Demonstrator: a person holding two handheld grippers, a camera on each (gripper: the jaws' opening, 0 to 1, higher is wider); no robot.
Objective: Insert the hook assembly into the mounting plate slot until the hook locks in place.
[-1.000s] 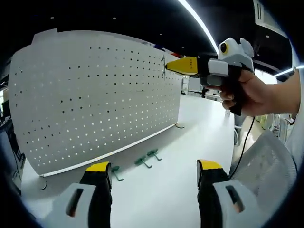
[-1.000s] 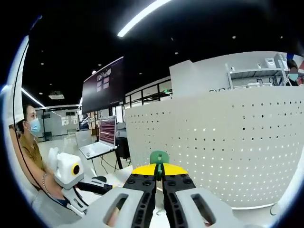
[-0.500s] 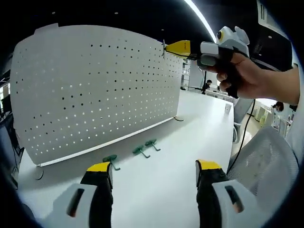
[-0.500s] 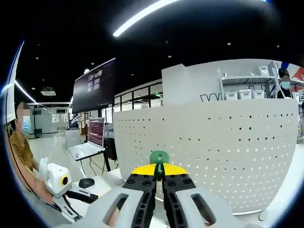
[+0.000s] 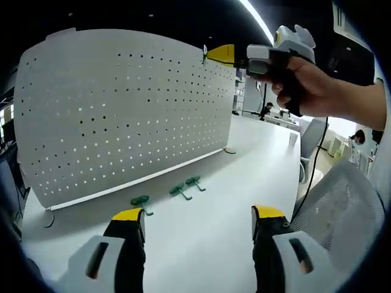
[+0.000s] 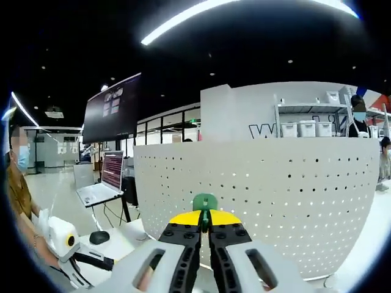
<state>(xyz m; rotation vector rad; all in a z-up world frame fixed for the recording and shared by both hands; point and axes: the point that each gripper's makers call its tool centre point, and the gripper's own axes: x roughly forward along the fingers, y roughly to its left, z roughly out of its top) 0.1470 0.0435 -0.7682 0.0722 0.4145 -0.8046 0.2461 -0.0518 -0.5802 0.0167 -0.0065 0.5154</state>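
Note:
A white pegboard mounting plate (image 5: 122, 116) stands upright on the white table (image 5: 201, 238); it also faces the right gripper view (image 6: 275, 201). Three green hooks lie at its foot: one at the left (image 5: 141, 201), one in the middle (image 5: 179, 191), one at the right (image 5: 195, 182). My left gripper (image 5: 198, 215) hangs open over the table, nothing between its jaws. My right gripper (image 6: 204, 215) is shut on a green hook (image 6: 204, 201). In the left gripper view the right gripper (image 5: 211, 54) is held by a hand near the board's top right corner.
A person's hand (image 5: 317, 91) and sleeve come in from the right. A mesh chair (image 5: 342, 207) stands at the table's right edge. A laptop (image 6: 101, 189) and a large dark screen (image 6: 110, 116) lie beyond the board. Shelves with boxes (image 6: 305, 128) stand behind.
My right gripper has risen with the hook to the board's top right corner. The left gripper view has tilted slightly; the hooks on the table have not moved.

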